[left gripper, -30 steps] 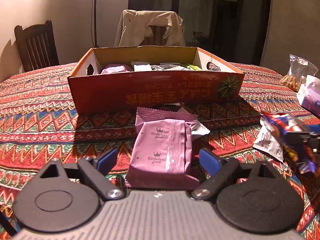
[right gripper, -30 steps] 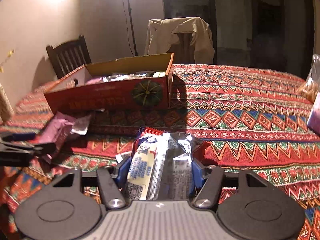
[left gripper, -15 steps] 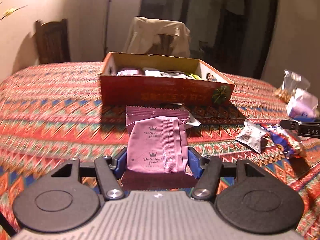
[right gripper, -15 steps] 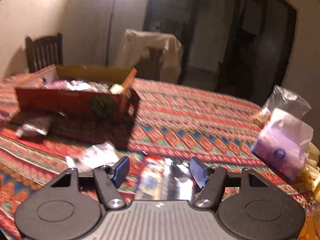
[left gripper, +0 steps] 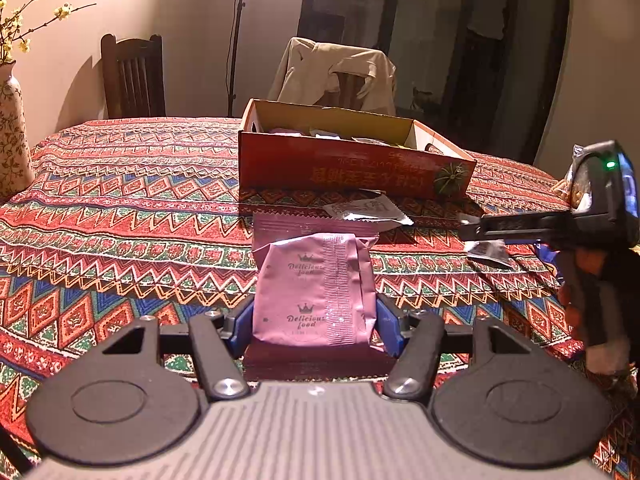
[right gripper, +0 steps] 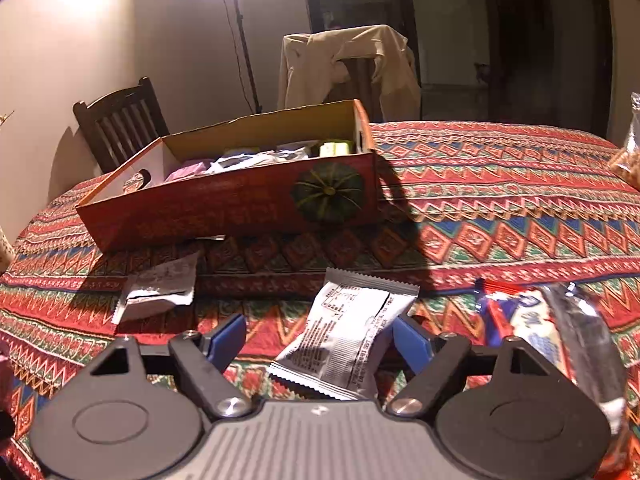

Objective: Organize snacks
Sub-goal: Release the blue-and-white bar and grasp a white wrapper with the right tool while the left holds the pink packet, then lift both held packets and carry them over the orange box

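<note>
Left claw (left gripper: 314, 322) clamped on something, right claw (right gripper: 320, 340) just-widening, jaws apart, both tilted downward.

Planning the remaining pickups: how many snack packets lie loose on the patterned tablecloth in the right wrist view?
3: a grey foil packet left, a white printed packet between the open right gripper, a red-blue wrapper right. Others may be hidden.

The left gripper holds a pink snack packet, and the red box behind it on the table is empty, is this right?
Not quite. The left gripper does hold the pink snack packet, but the red box is not empty: the right wrist view shows several packets inside it.
</note>
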